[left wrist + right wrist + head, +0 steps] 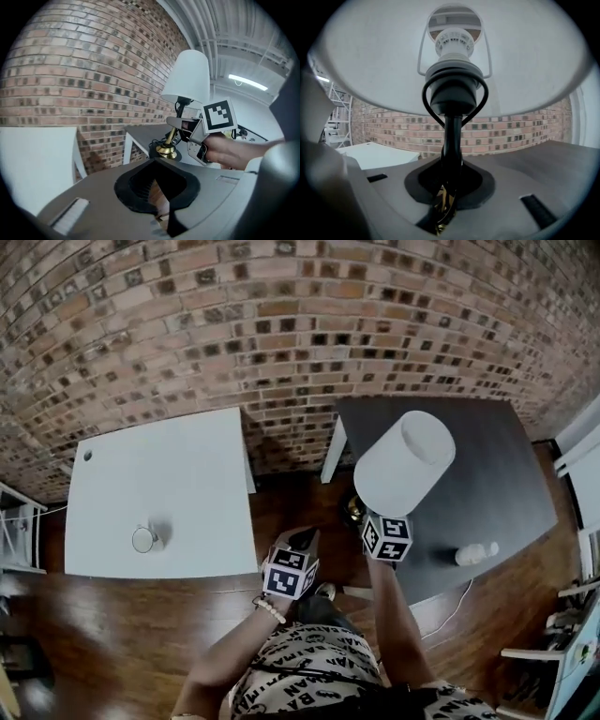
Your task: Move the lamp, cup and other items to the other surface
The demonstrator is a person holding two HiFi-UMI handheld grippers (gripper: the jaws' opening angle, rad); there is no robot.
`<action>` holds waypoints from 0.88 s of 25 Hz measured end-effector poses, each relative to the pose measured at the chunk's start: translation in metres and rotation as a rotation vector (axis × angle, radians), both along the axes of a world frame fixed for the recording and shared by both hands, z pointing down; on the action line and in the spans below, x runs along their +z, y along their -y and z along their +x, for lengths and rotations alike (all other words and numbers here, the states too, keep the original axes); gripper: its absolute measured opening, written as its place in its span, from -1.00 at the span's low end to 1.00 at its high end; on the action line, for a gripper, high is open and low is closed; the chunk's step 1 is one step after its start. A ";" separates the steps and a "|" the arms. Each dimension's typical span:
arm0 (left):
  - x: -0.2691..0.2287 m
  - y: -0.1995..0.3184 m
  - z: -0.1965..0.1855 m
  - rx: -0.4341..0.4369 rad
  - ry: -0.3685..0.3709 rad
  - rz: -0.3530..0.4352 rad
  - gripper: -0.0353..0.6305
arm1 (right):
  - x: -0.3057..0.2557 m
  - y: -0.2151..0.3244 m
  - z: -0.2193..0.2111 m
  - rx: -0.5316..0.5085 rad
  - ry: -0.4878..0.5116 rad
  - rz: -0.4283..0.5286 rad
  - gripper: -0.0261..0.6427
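My right gripper (446,211) clamped the lamp (452,98) stem; my left gripper (161,213) stood closed, empty. Only the head view showed a cup (143,539) on the white table (187,474).

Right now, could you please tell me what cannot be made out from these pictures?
- White object on the dark table: head view, too small to identify.
- Cup on the white table: head view, too small to see contents.
- Lamp stem and right tongs tips: head view, hidden under the shade.
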State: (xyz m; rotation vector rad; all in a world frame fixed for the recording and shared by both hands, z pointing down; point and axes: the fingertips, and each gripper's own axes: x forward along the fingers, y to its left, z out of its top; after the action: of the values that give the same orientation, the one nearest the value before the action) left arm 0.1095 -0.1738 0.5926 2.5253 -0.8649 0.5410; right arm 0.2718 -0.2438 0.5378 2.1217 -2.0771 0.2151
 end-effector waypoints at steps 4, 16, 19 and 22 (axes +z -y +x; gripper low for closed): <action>0.009 -0.002 -0.088 -0.142 0.017 -0.034 -0.89 | 0.000 0.022 -0.101 -0.148 0.005 -0.007 -0.75; 0.010 -0.026 -0.285 -0.533 0.035 -0.064 -0.89 | -0.001 0.065 -0.357 -0.534 0.054 -0.002 -0.75; 0.010 -0.027 -0.317 -0.628 0.034 -0.066 -0.89 | 0.007 0.074 -0.404 -0.623 0.048 -0.011 -0.75; 0.016 -0.029 -0.340 -0.709 0.036 -0.074 -0.89 | 0.016 0.081 -0.442 -0.710 0.043 -0.028 -0.75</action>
State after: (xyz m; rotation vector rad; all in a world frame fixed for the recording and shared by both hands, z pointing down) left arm -0.2309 -0.1452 0.6085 1.9510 -1.6080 0.3657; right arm -0.1706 -0.3244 0.5541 1.2482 -2.6633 0.1874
